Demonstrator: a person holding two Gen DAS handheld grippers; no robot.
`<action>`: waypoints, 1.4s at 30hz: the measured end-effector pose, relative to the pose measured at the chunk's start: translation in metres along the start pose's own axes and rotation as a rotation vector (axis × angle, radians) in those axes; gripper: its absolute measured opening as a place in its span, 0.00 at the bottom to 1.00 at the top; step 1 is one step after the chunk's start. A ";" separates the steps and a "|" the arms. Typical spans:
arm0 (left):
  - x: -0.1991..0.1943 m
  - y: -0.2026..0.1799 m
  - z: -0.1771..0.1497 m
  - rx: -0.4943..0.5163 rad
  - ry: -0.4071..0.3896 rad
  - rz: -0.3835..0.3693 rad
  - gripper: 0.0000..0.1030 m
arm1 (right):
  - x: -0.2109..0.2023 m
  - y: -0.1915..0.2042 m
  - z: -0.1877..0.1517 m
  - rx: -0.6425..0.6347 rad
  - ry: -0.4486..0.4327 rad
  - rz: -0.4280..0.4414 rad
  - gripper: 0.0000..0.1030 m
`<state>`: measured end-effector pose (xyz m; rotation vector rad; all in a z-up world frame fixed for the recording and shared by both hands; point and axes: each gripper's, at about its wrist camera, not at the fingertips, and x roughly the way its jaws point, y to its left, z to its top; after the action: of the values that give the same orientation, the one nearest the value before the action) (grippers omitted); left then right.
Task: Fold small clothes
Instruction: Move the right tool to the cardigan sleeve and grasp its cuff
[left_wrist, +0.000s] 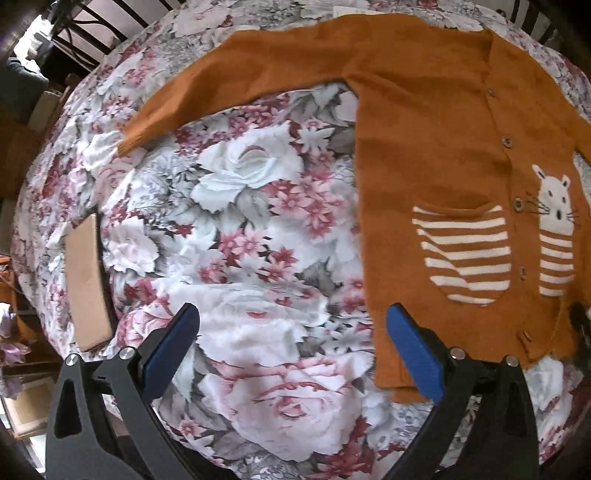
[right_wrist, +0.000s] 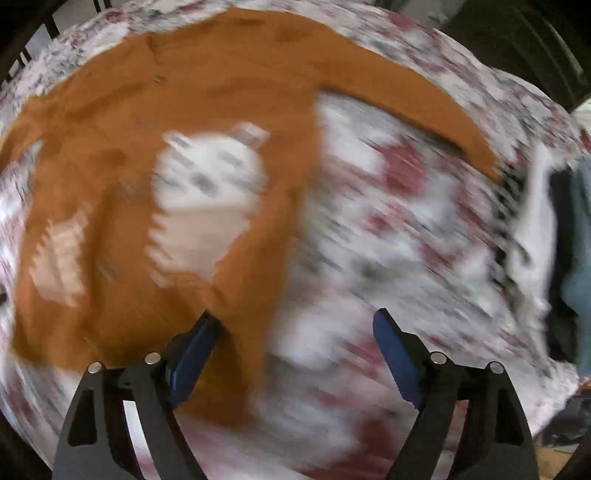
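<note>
Two tongs: both point steeply down at a small cardigan laid out for folding.
Left tongs (left_wrist: 291, 328): spread wide, nothing between the blue pads; one pad over bare floral cloth, the other over the cardigan's lower corner.
Right tongs (right_wrist: 295, 332): also spread and gripping nothing; the cardigan's side edge at the hem falls between the pads, the view blurred.
Cardigan (left_wrist: 436, 155): rust-orange knit, lying flat and front up on the surface, buttoned down the middle, one sleeve (left_wrist: 236, 81) stretched out sideways.
Pockets: striped pocket (left_wrist: 463, 251) beside a second one bearing a white whiskered animal face (left_wrist: 556, 201).
Surface (left_wrist: 240, 221): covered by a cloth printed with pink and white roses.
Far left: tan flat object (left_wrist: 86, 284) near the surface's edge, well apart from the cardigan.
</note>
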<state>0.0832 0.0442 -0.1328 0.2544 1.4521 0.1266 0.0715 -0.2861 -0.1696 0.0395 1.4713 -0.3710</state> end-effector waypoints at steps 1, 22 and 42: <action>-0.001 -0.002 0.000 0.008 -0.002 -0.012 0.96 | -0.002 -0.014 -0.007 0.040 0.011 0.012 0.86; 0.026 -0.045 0.016 0.087 0.109 -0.301 0.15 | -0.017 0.026 -0.012 0.173 -0.026 0.442 0.13; -0.051 -0.077 0.049 0.188 -0.103 -0.186 0.91 | -0.003 0.036 0.056 0.121 -0.014 0.519 0.65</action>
<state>0.1207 -0.0471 -0.0984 0.2730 1.3788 -0.1724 0.1350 -0.2656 -0.1680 0.5049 1.3646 -0.0355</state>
